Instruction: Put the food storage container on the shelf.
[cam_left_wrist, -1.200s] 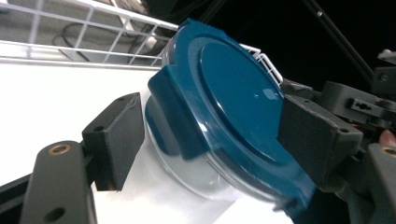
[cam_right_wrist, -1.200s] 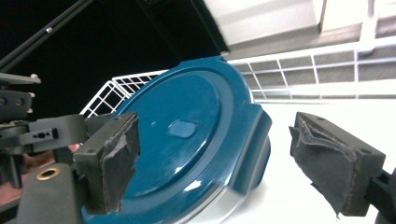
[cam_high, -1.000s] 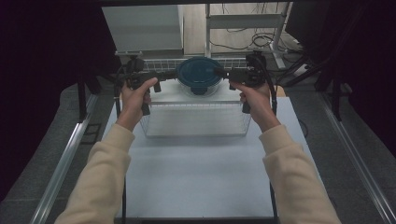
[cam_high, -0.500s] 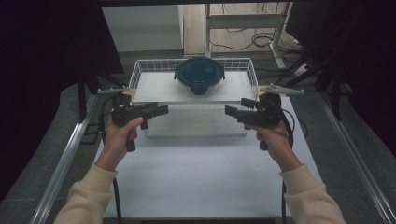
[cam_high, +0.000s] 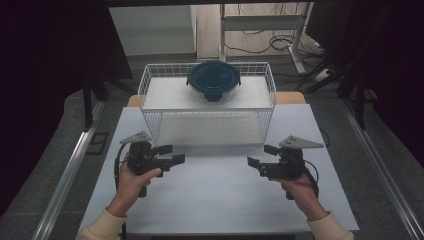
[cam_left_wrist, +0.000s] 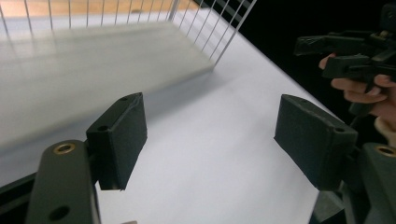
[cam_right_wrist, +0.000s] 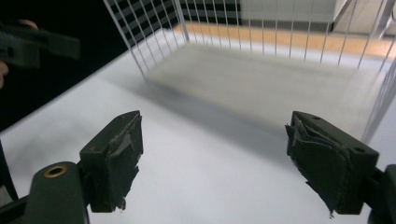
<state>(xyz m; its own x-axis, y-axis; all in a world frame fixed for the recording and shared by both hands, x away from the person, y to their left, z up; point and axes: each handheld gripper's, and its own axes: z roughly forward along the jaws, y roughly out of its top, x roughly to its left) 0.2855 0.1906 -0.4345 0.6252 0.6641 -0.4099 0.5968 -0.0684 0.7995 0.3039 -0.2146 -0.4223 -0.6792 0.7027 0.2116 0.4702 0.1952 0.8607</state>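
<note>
While the white wire basket (cam_high: 207, 102) stands at the far middle of the white table (cam_high: 220, 205), both hand-held tools sit on the near side of it, well apart from its front wall. A round dark-blue lidded container (cam_high: 214, 80) rests inside the basket against its far wall, about midway along. Near the basket's front left corner, the left gripper (cam_high: 170, 155) is held above the tabletop, jaws spread apart and empty, pointing toward the other tool. Near the basket's front right corner, the right gripper (cam_high: 259, 156) mirrors it, jaws likewise wide apart with nothing between them. From the left gripper view the basket's mesh corner (cam_left_wrist: 205, 32) lies ahead, with the right gripper (cam_left_wrist: 327, 49) beyond the table edge.
</note>
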